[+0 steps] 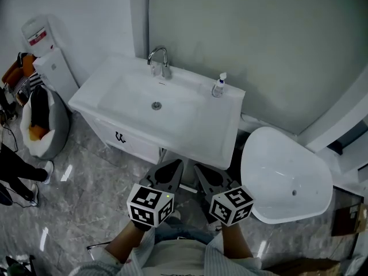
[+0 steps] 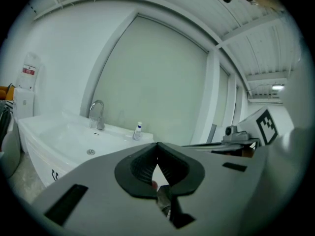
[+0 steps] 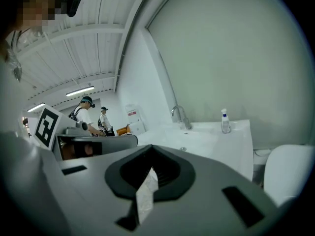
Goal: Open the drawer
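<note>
One toilet [image 1: 284, 180] stands just beside the sink cabinet [image 1: 135, 144].

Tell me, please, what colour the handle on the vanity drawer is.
Black; the drawer handle shows best in the head view.

There are two grippers: the left gripper [image 1: 174, 167] and the right gripper [image 1: 200, 170]. One washbasin [image 1: 221, 140], one tap [image 1: 160, 59], one bottle [image 1: 218, 86], one drawer [image 1: 135, 144], one toilet [image 1: 284, 177] and one water dispenser [image 1: 49, 62] are counted. The right gripper view shows two persons [image 3: 84, 114].
</note>
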A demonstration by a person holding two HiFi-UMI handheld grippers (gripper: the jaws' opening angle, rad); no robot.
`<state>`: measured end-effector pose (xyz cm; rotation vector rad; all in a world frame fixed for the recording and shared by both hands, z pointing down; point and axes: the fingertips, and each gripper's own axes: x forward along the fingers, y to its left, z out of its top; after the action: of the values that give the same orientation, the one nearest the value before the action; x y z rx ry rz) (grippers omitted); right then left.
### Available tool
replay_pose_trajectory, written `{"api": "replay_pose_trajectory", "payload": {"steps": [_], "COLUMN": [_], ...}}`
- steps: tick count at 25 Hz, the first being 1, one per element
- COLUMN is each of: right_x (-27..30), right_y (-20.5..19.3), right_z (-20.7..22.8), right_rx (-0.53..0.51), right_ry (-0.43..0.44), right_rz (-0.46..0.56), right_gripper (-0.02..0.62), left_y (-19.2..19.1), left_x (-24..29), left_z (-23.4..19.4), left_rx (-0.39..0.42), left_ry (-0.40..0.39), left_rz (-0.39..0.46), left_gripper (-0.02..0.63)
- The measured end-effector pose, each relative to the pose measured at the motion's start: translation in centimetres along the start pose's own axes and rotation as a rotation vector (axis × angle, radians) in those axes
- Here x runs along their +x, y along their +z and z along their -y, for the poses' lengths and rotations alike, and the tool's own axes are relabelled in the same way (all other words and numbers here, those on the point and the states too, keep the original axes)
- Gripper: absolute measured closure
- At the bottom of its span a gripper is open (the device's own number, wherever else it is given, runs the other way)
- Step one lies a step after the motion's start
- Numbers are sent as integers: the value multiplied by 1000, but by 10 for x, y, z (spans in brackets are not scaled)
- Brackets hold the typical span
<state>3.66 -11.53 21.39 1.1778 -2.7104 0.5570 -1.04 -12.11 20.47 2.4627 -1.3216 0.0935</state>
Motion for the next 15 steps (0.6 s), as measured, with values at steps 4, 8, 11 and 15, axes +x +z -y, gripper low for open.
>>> {"api": "replay_pose_trajectory", "payload": {"steps": [4, 8, 11, 15], "right_x": [-4, -6, -5, -1], "right_y": [3, 3, 5, 5], "right_z": [1, 2, 2, 1], "right_rx": [-3, -1, -6, -11], "right_ry": [5, 3, -2, 1], "right_rz": [12, 24, 26, 19], "right_gripper": [591, 591, 591, 591], "left_y": [1, -3, -2, 1], "left_x": [0, 2, 3, 2], "left_z": [6, 9, 7, 4], "left_rx": [22, 42, 40, 41], "left_ry": [-6, -10, -12, -6], "left_rz": [4, -6, -3, 2], "left_gripper": [591, 590, 591, 589]}}
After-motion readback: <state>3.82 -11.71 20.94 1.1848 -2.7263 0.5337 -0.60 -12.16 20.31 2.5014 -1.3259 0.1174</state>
